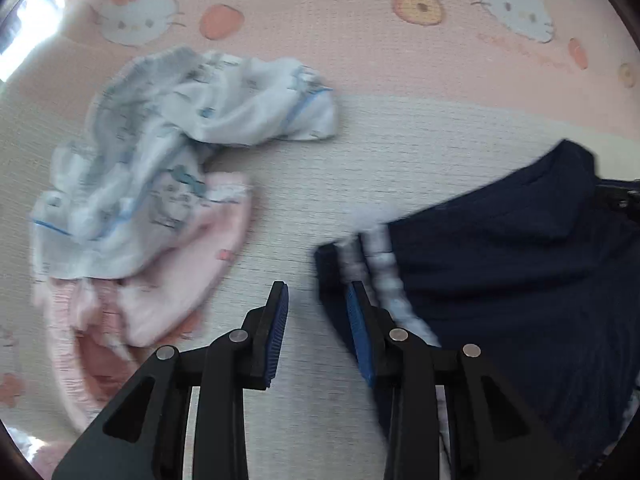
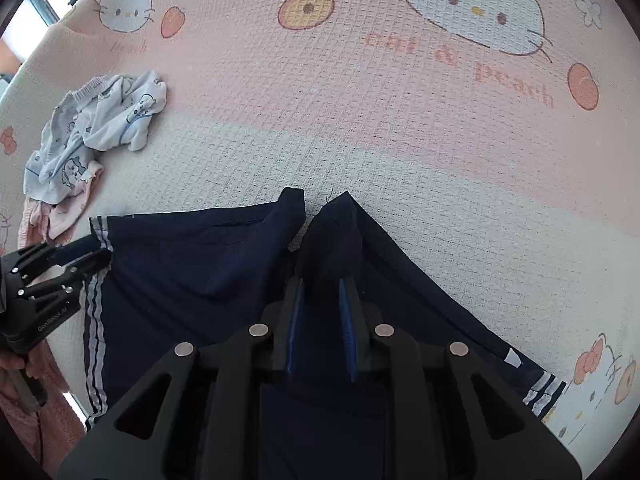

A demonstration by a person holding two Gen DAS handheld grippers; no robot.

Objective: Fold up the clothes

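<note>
Navy shorts with white side stripes [image 2: 192, 272] lie spread on the pink cartoon-cat bed cover [image 2: 400, 120]; they also show in the left wrist view [image 1: 500, 264]. My left gripper [image 1: 318, 292] is open, its jaws apart just off the shorts' striped left edge, with the right finger at the hem. It shows in the right wrist view [image 2: 86, 262]. My right gripper [image 2: 322, 286] is open over the middle of the shorts, near the crotch, with fabric between and below its jaws.
A crumpled white printed garment [image 1: 160, 152] lies on a pink garment [image 1: 168, 280] to the left; both show in the right wrist view [image 2: 92, 132]. A window [image 1: 24, 32] is at the far left.
</note>
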